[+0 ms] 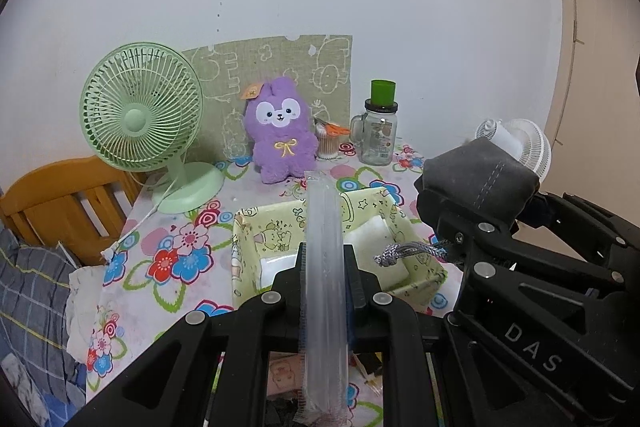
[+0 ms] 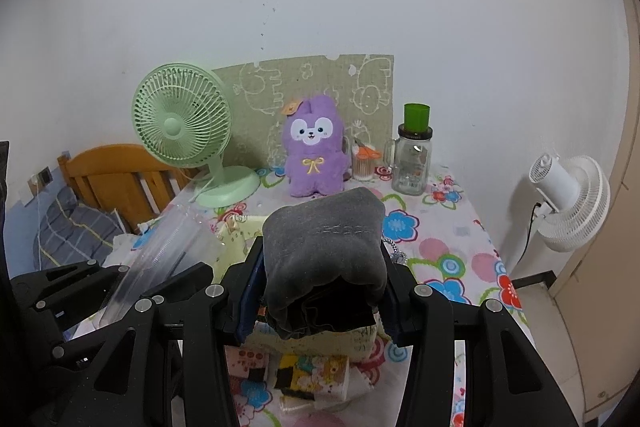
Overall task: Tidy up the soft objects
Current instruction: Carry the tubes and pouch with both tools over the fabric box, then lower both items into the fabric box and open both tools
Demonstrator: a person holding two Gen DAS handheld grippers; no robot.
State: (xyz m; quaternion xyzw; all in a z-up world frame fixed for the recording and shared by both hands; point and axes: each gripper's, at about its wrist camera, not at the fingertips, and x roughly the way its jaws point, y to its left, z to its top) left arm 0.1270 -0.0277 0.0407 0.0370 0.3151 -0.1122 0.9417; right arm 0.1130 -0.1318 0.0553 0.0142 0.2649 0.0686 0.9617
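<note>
Scraps [image 2: 308, 375] beneath right claw [image 2: 320, 267] escape the left view.

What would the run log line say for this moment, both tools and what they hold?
left tool: shut on clear plastic bag | right tool: shut on grey drawstring pouch | both above yellow fabric bin | plush untouched

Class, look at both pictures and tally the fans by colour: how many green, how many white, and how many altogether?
Green: 1, the green desk fan on the table.
White: 1, the white fan off the table's right side.
Total: 2
</note>
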